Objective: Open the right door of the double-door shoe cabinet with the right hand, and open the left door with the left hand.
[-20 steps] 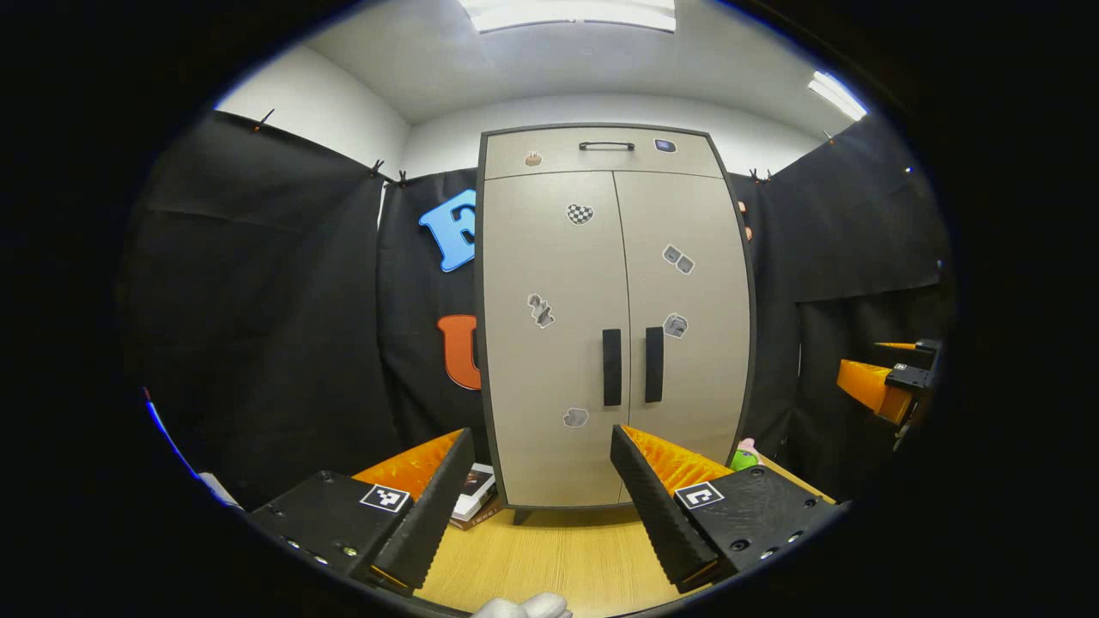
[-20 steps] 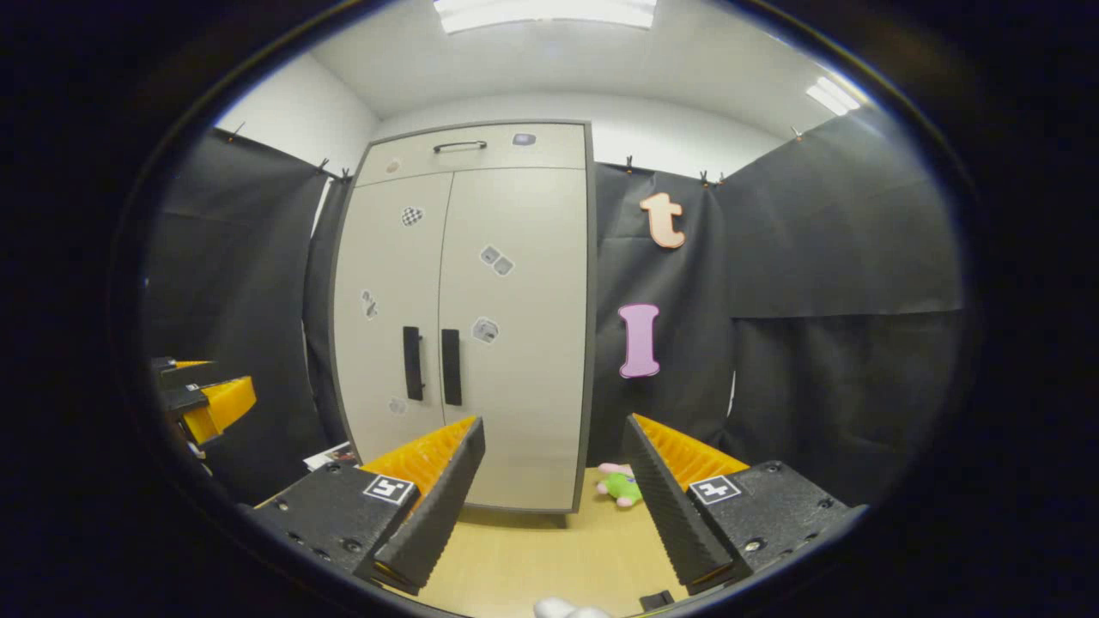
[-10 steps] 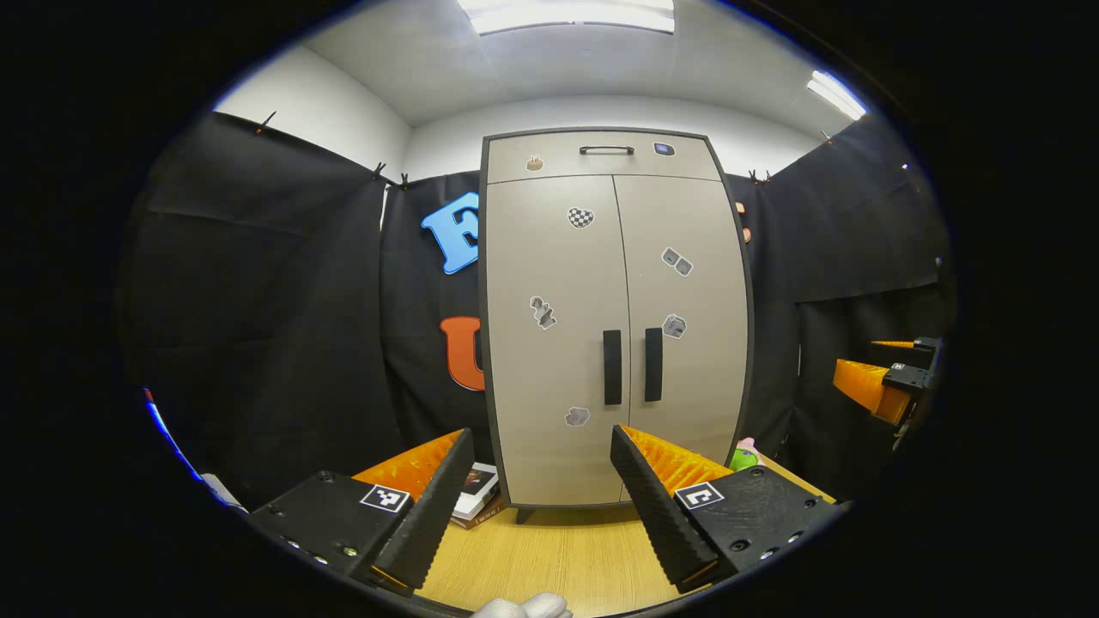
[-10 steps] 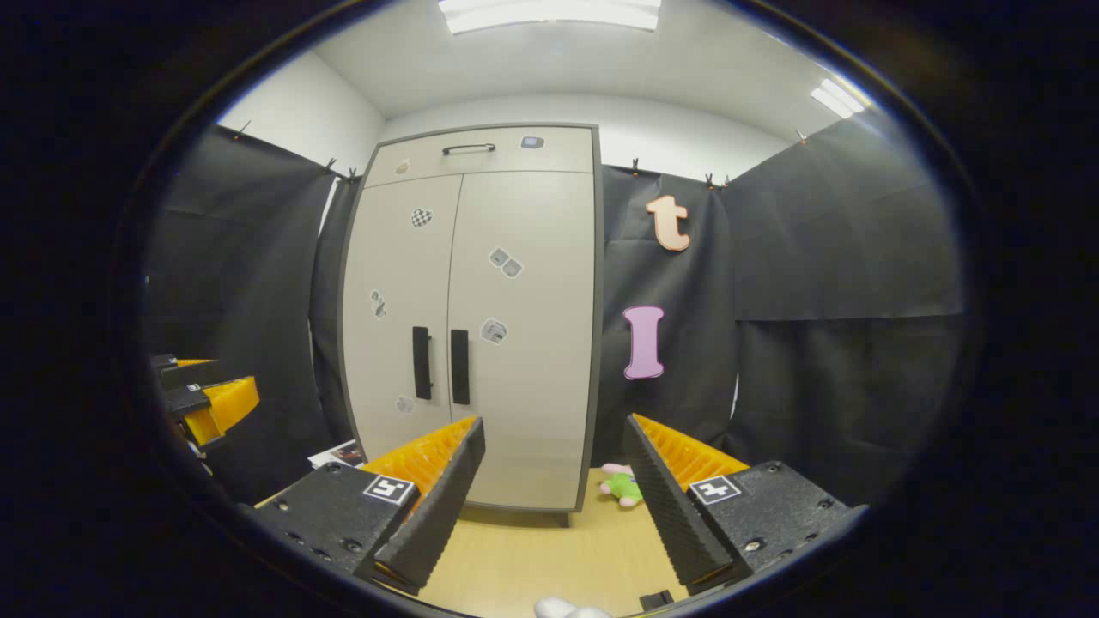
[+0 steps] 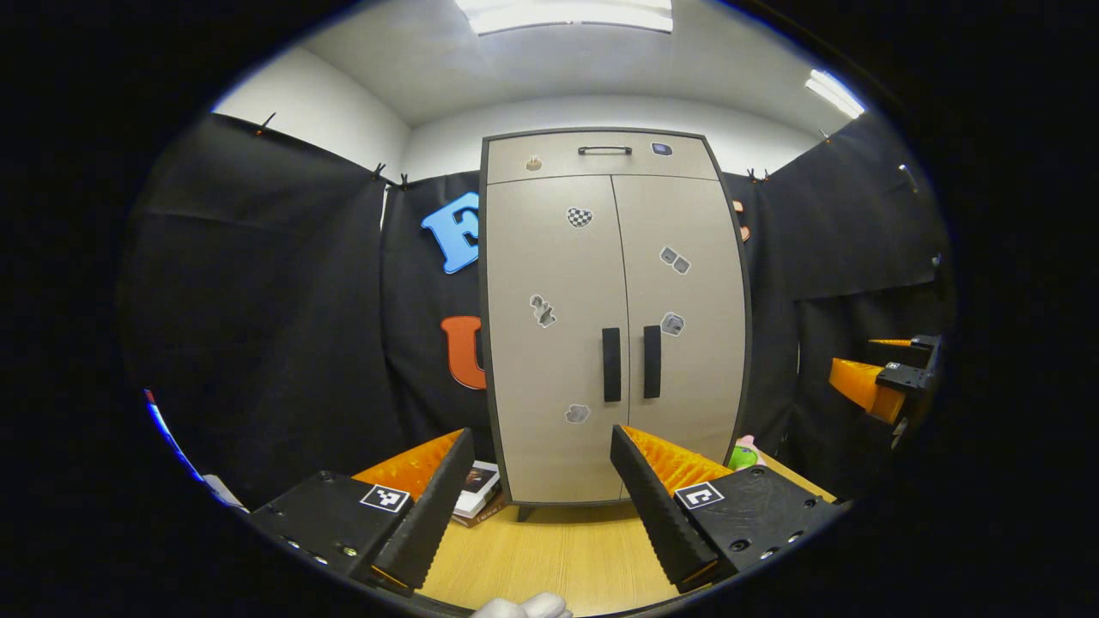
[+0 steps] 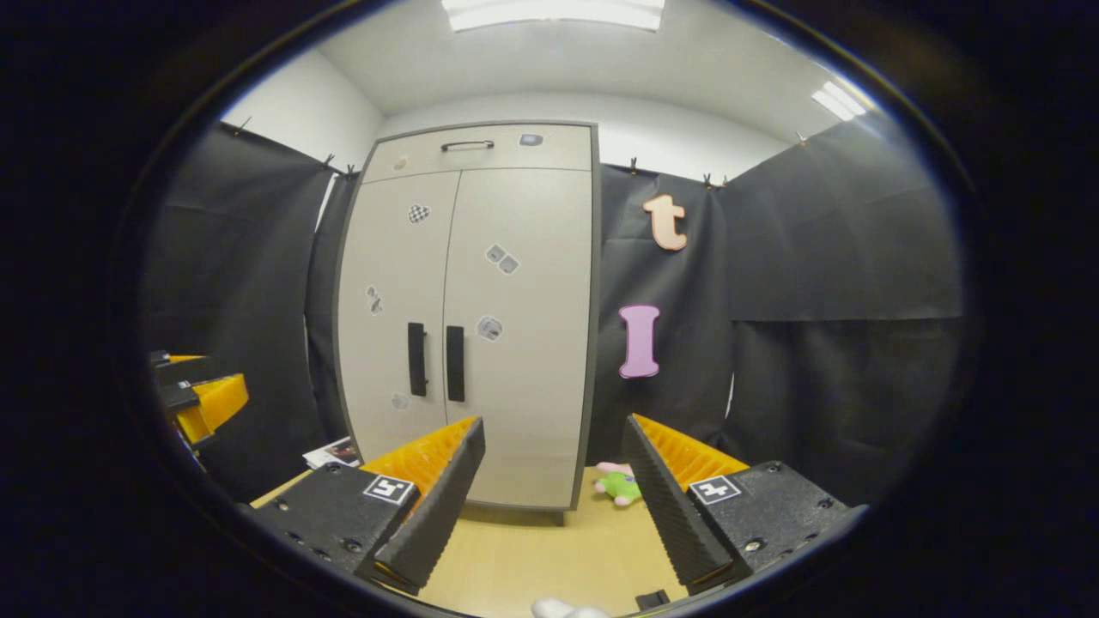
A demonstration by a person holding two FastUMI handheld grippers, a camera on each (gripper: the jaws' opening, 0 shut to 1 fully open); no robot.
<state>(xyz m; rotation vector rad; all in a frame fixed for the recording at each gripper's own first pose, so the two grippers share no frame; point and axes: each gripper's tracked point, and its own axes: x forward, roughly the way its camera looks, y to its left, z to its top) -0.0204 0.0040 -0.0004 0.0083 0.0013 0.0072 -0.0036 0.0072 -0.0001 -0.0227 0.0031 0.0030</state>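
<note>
Beige cabinet doors closed, both grippers spread, well apart.

We see our left gripper and right gripper built alike: black ribbed jaws backed with orange plastic, black bodies with screws and a small square black-and-white marker on each side.
</note>
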